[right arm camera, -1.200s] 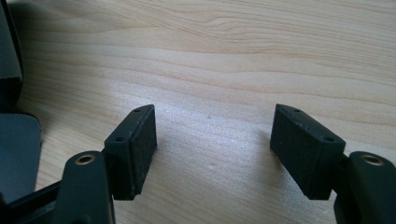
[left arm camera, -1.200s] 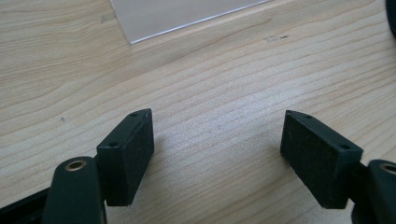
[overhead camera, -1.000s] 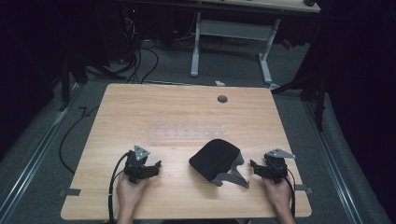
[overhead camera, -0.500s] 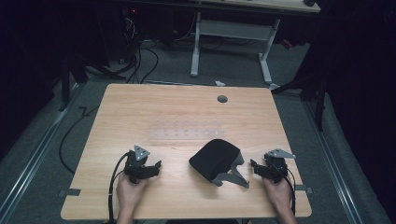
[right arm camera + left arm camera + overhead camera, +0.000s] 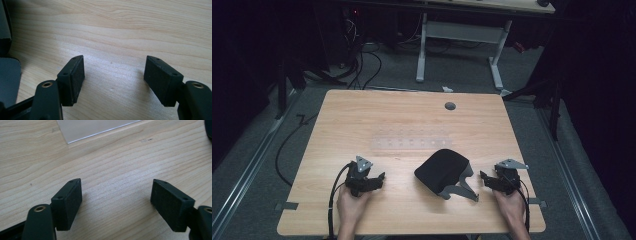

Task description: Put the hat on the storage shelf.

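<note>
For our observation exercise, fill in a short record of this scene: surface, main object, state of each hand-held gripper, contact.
surface: wooden table
main object: black cap, grey straps toward the near edge
left hand-held gripper: open, empty, left of the cap
right hand-held gripper: open, empty, right of the cap
contact: neither touches the cap
other: clear plastic sheet behind the cap

- We see a light wood table (image 5: 362, 120), grain running across, its bare top also in both gripper views.
- Round grey cable port (image 5: 450, 106) near the far edge, right of centre.
- Clear plastic strip (image 5: 411, 143) lying flat mid-table; its corner shows at the top of the left gripper view (image 5: 95, 128).
- Grey carpet floor (image 5: 257, 165) all around.
- White desk frame (image 5: 459, 37) beyond the table, two legs on the floor.
- Black cables (image 5: 364, 62) on the floor at far left.
- Tape tabs (image 5: 286, 206) at the near table corners.
</note>
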The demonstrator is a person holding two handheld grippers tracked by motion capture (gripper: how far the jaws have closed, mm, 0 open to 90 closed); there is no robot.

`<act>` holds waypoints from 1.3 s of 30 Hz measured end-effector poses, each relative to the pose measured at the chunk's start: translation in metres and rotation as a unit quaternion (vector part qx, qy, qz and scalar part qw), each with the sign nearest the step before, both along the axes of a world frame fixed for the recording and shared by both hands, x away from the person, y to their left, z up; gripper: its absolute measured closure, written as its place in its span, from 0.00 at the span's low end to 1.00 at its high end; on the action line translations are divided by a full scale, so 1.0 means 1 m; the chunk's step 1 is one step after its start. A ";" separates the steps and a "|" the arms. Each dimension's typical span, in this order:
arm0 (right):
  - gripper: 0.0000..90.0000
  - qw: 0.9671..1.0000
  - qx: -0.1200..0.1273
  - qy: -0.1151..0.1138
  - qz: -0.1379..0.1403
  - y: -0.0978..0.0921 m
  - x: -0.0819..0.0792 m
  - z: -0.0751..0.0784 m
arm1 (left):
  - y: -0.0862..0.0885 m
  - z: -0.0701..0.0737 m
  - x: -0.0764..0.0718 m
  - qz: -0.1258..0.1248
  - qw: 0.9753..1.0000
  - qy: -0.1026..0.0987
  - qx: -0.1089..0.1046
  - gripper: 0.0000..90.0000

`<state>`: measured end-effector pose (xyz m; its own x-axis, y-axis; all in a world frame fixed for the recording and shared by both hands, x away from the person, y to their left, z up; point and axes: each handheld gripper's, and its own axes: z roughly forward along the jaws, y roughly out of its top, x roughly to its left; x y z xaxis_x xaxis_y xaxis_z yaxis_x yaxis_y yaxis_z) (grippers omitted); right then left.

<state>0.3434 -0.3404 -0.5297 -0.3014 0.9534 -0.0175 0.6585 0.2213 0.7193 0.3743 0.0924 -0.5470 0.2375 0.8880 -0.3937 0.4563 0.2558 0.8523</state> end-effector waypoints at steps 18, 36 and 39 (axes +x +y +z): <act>0.50 1.000 0.029 -0.003 -0.009 -0.008 -0.004 0.007 | 0.000 0.000 0.000 0.004 1.000 -0.001 -0.003 0.30; 0.50 0.993 0.104 -0.042 0.029 -0.009 -0.027 0.034 | 0.000 0.000 0.000 0.003 1.000 -0.001 -0.002 0.30; 0.49 0.992 0.109 -0.044 0.044 -0.004 -0.028 0.039 | 0.000 0.000 0.000 0.004 1.000 -0.001 -0.003 0.30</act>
<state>0.3155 -0.3442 -0.4910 -0.3909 0.9070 0.1569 0.5763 0.1082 0.8100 0.3746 0.0924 -0.5468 0.2318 0.8877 -0.3978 0.4531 0.2634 0.8517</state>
